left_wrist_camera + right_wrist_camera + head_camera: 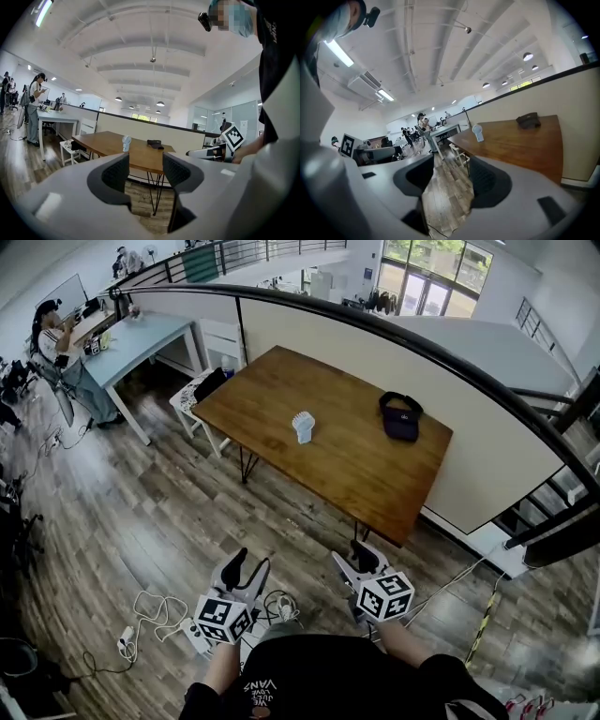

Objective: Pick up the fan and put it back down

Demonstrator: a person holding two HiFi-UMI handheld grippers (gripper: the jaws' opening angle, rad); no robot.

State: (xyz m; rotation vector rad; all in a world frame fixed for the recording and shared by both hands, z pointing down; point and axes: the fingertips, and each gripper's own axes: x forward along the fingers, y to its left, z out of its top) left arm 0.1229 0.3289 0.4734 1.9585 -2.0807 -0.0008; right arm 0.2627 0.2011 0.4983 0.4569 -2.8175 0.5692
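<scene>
A small white fan [303, 426] stands upright near the middle of the brown wooden table [356, 474]. It shows small in the left gripper view as the fan [126, 143] and in the right gripper view as the fan [477, 132]. My left gripper [246, 570] and right gripper [349, 562] hang side by side over the wooden floor, well short of the table. Both stand open with nothing between the jaws. They point toward the table.
A dark pouch [400, 417] lies on the table right of the fan. A white stool [192, 399] stands at the table's left end. A partition wall [450, 399] backs the table. White cables and a power strip [150, 620] lie on the floor at left. A person works at a light desk [141, 338] far left.
</scene>
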